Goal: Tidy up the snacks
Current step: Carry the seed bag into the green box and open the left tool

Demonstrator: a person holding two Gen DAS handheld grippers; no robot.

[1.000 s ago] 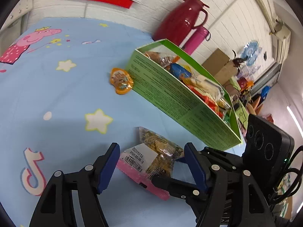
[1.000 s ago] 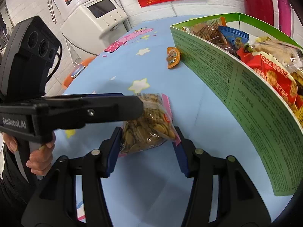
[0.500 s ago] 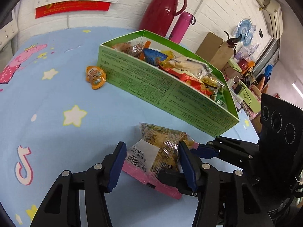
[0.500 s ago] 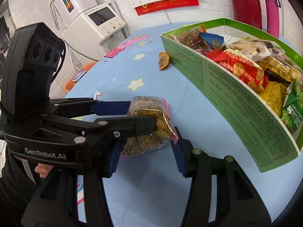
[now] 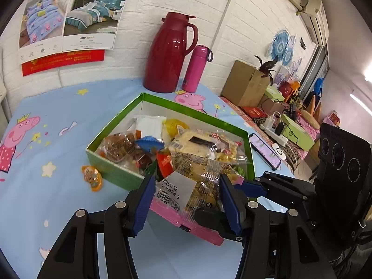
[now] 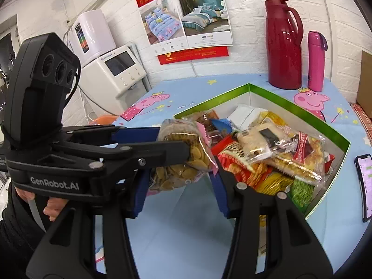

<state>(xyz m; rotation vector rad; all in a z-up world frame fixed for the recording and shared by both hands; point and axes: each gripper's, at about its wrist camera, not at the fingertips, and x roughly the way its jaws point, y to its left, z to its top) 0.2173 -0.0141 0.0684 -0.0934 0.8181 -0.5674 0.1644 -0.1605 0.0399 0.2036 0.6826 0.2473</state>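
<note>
A clear bag of golden crackers [image 5: 197, 186] with a pink edge and a white date label hangs in the air by the near wall of the green snack box [image 5: 193, 114]. My left gripper [image 5: 186, 197] is shut on the bag from one side. My right gripper [image 6: 181, 186] is shut on the same bag [image 6: 176, 160] crosswise. In the right wrist view the left gripper [image 6: 162, 141] reaches in from the left. The box [image 6: 290, 102] is piled with several wrapped snacks. One small orange jelly cup [image 5: 92, 177] lies on the tablecloth left of the box.
A red thermos jug [image 5: 169, 53] and a pink bottle [image 5: 197, 69] stand behind the box by the brick wall. A phone [image 5: 265, 151] lies right of the box near the table edge. A white appliance [image 6: 111, 69] stands off the table's left side.
The cracker bag lay on the table a second ago. The left gripper's fingers closed in on it. Both grippers have raised it and carried it up to the box's near wall.
</note>
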